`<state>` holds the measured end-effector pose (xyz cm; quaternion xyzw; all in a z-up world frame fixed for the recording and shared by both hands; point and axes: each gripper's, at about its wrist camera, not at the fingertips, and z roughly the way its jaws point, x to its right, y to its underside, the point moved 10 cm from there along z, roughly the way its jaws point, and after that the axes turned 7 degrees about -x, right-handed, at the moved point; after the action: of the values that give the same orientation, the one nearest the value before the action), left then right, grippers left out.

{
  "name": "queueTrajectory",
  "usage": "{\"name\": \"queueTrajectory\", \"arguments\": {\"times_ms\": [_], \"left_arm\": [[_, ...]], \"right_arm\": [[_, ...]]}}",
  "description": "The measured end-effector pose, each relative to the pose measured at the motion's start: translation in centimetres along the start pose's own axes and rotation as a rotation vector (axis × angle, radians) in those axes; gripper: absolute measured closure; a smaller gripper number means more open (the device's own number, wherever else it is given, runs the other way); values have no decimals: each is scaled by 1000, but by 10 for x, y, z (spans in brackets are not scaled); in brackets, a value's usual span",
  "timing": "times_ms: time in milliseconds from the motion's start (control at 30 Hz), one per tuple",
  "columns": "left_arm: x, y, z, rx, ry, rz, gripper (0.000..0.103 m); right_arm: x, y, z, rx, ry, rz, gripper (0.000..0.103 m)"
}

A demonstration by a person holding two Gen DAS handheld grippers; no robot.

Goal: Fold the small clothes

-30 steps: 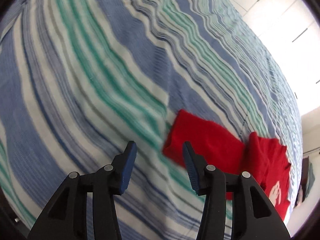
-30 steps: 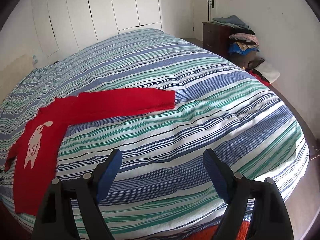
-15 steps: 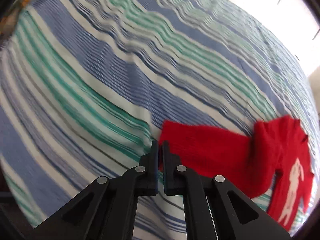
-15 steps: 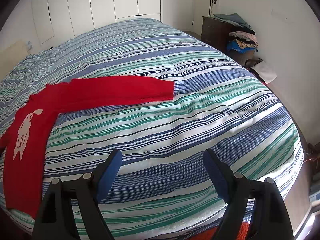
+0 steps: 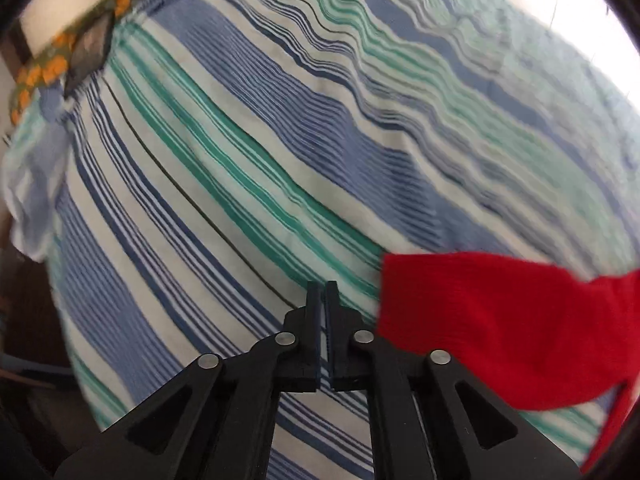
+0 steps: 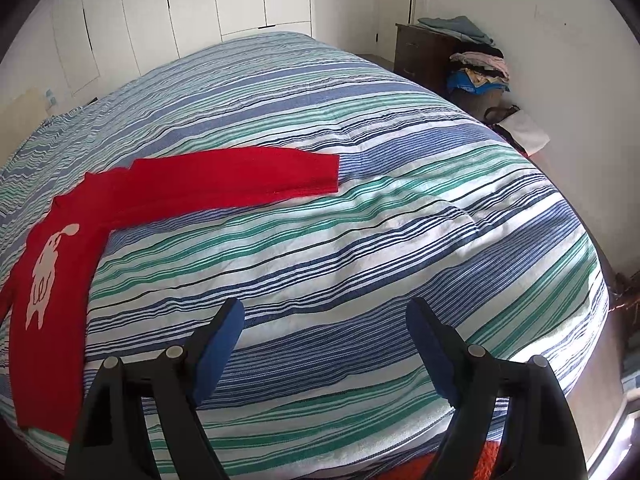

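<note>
A small red long-sleeved sweater [image 6: 72, 248] with a white animal print lies flat on the striped bedspread [image 6: 340, 240], one sleeve [image 6: 240, 178] stretched out to the right. My right gripper [image 6: 324, 320] is open and empty above the bed's near side, well short of the sleeve. In the left wrist view the other red sleeve [image 5: 492, 320] lies at the lower right. My left gripper [image 5: 323, 292] is shut with nothing between its fingers, just left of the sleeve's cuff end.
White wardrobe doors [image 6: 200, 12] stand behind the bed. A dark dresser [image 6: 424, 52] and a pile of clothes [image 6: 480, 72] sit at the back right. A patterned pillow edge [image 5: 60, 60] shows at the left wrist view's upper left.
My left gripper went from open to shut and swung left, so the sleeve cuff now lies to its right. My right gripper stayed open and rose slightly.
</note>
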<state>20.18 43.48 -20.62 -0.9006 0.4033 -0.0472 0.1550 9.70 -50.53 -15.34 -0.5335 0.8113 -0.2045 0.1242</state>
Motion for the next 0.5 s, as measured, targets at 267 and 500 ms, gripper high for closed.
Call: {"name": "queueTrajectory", "arguments": {"times_ms": [267,500], "left_arm": [[51,11,-45,63,248,156,45],[81,37,21,-16,-173,372,54]], "right_arm": [[-5,2,7,-25,16,-31,21],[-6,5,9,-39,21,-36,21]]}}
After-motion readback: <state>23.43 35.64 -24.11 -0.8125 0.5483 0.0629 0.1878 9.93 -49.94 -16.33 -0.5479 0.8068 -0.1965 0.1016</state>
